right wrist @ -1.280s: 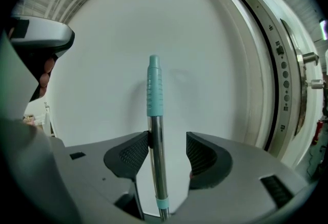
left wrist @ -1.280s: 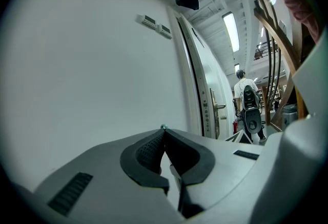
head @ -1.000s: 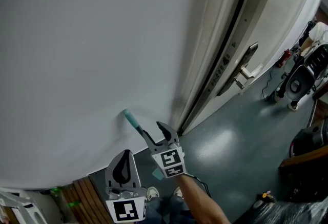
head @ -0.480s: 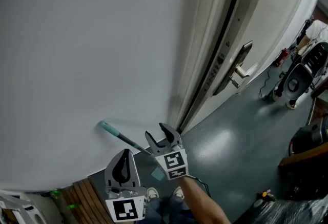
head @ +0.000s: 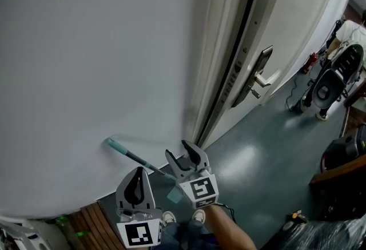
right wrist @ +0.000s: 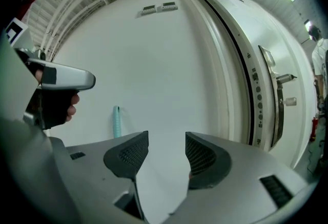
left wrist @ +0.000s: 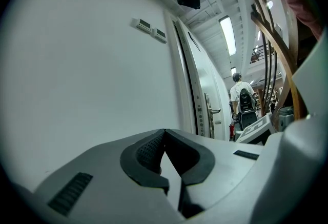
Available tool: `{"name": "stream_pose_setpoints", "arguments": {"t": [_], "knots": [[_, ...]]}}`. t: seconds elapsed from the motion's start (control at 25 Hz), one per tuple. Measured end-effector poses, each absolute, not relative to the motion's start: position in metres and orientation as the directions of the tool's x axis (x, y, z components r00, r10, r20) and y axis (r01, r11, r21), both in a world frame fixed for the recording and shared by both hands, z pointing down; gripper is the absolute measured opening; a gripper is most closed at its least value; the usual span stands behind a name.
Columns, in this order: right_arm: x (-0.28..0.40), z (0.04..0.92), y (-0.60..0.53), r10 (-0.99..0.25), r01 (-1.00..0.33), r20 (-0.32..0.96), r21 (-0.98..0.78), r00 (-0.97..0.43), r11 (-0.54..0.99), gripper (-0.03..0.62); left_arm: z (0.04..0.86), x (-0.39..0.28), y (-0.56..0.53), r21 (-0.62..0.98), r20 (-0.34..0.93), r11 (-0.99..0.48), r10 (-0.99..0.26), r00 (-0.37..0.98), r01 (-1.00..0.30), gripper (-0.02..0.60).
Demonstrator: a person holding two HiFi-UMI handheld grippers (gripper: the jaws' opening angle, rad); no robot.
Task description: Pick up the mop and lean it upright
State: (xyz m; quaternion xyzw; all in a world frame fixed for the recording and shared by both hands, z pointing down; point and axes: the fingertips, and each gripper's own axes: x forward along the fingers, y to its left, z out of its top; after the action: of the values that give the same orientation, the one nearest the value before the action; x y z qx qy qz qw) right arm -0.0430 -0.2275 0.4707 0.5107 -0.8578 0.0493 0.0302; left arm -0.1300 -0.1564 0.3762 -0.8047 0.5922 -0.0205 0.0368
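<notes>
1. Two claws sit low in front of the person. Left claw (head: 139, 171) is nearest: jaws pressed together, nothing btwn them, held up idle.
2. Right claw (head: 178, 150) is a bit further out: jaws spread and empty. A sec ago the mop handle sat btwn them. Half a sec ago it had slipped out to the claw's left side, and now it's clear of the jaws.
3. Mop handle (head: 137, 158) runs just beside that claw's left jaw (touching or not, can't tell). It slants up to its teal grip (head: 113, 143), which rests vs. the wall (head: 86, 60). The tip slid leftwards along the wall, then held the same spot w/o support.
4. My read: the lean is done or near enough. The mop stands on its own, tilted rather than dead upright. Mop head is hidden below the claws.
5. Further right is the door (head: 303, 20) w/ its lever handle (head: 260, 77), and dark floor (head: 251, 163) beyond.
6. Writing: none legible. There are only black-white square markers on the cubes (head: 201, 190), and two small plates (right wrist: 160, 8) high on the wall, too tiny to read.
</notes>
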Motion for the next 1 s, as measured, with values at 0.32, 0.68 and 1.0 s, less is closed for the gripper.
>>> {"name": "stream_pose_setpoints", "arguments": {"t": [0.32,0.68,1.0], "knots": [[-0.014,0.419,-0.204,-0.894,-0.895,-0.029,0.009,-0.447,0.447,0.227,0.368,-0.115,-0.156,-0.081,-0.031,-0.325,-0.944,0.328,-0.942,0.012],[0.018,0.374,-0.167,-0.917,-0.921,-0.099,0.000,-0.387,0.389,0.227,0.359,-0.100,-0.150,-0.084,-0.043,-0.363,-0.929,0.368,-0.928,0.012],[0.050,0.345,-0.141,-0.935,-0.943,-0.131,-0.012,-0.329,0.333,0.227,0.355,-0.092,-0.145,-0.093,-0.040,-0.396,-0.915,0.401,-0.913,0.012]]}}
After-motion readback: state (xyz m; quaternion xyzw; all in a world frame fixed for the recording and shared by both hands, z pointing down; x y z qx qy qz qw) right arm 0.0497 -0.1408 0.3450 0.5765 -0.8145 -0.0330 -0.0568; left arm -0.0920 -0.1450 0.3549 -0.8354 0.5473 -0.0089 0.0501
